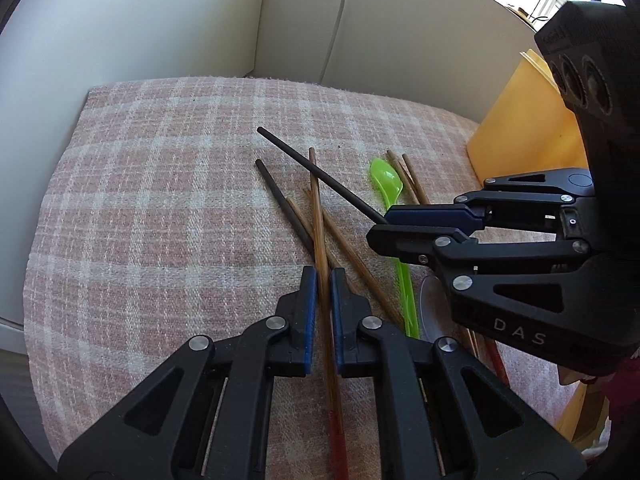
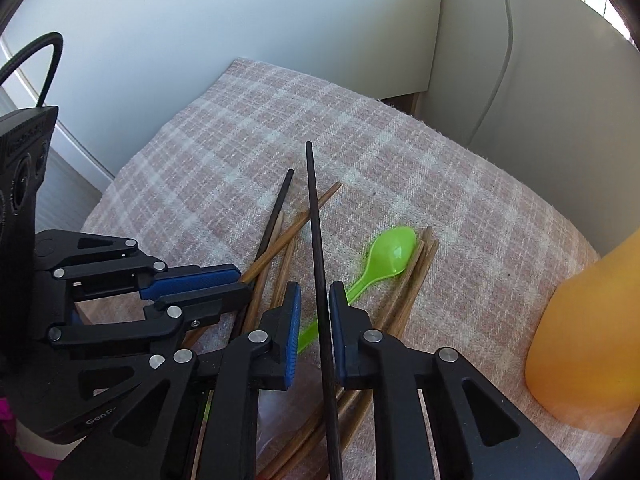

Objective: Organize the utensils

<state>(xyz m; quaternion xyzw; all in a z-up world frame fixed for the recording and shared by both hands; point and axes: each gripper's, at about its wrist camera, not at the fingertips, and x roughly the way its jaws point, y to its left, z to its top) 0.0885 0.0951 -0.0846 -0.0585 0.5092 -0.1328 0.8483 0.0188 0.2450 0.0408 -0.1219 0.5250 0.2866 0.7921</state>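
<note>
Down on the pink plaid cloth point(image 1: 160, 208) that covers the counter lies a loose heap of chopsticks and one lime-green plastic spoon point(image 1: 390, 196). The left gripper point(image 1: 323, 280) is clamped on a light brown wooden chopstick point(image 1: 318, 208) — its blue pads press the stick on both sides, and the stick runs from a reddish near end out past the fingertips toward the far side. The right gripper point(image 2: 315, 296) has its jaws drawn narrow around a black chopstick point(image 2: 314, 216), which passes straight between the pads and points away toward the far edge of the cloth; in the right wrist view a thin gap shows on either side of the stick, while in the left wrist view the stick comes out of the pinched fingertips with its far end raised off the cloth, so it is held. A second dark chopstick point(image 1: 280, 204) lies flat on the cloth to the left of the held wooden one, with more brown chopsticks point(image 1: 352, 256) crossing beneath. The spoon rests bowl-up, bowl toward the far side, just beside another brown pair point(image 2: 420, 264). An orange plastic container point(image 2: 588, 344) stands at the right edge of the cloth, well apart from the heap, and pale wall panels point(image 1: 180, 16) rise behind
</note>
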